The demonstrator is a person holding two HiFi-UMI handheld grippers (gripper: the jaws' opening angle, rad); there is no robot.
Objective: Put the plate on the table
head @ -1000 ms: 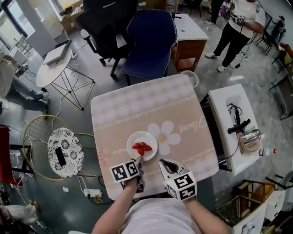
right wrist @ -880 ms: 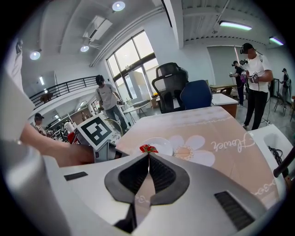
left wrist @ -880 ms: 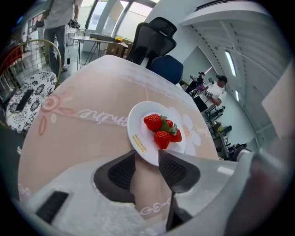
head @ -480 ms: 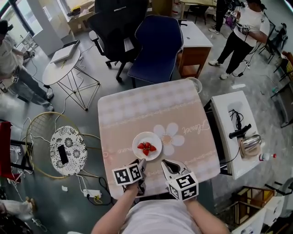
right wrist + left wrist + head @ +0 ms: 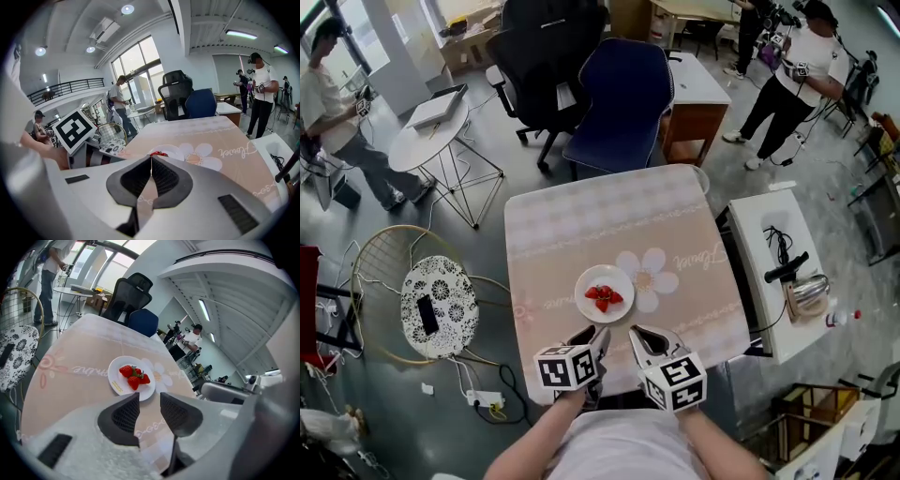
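A white plate [image 5: 592,281] with strawberries [image 5: 604,298] rests on the pink tablecloth of the table [image 5: 609,220], beside a printed flower. My left gripper [image 5: 599,331] hovers just short of the plate's near rim. Its jaws stand apart and are closing a little, with nothing between them. In the left gripper view the plate [image 5: 117,380] lies just beyond the left gripper [image 5: 149,399]. My right gripper [image 5: 635,332] is beside it at the table's near edge, jaws shut and empty. In the right gripper view the plate [image 5: 172,151] shows past the right gripper [image 5: 151,158].
A blue chair [image 5: 619,89] and a black office chair [image 5: 546,47] stand at the table's far side. A white side table [image 5: 773,220] with cables is on the right, a round patterned stool [image 5: 439,305] on the left. People stand at the room's edges.
My left gripper has drawn back slightly from the plate's near rim. The plate stays on the table and the right gripper holds its place. The head view has shifted a little.
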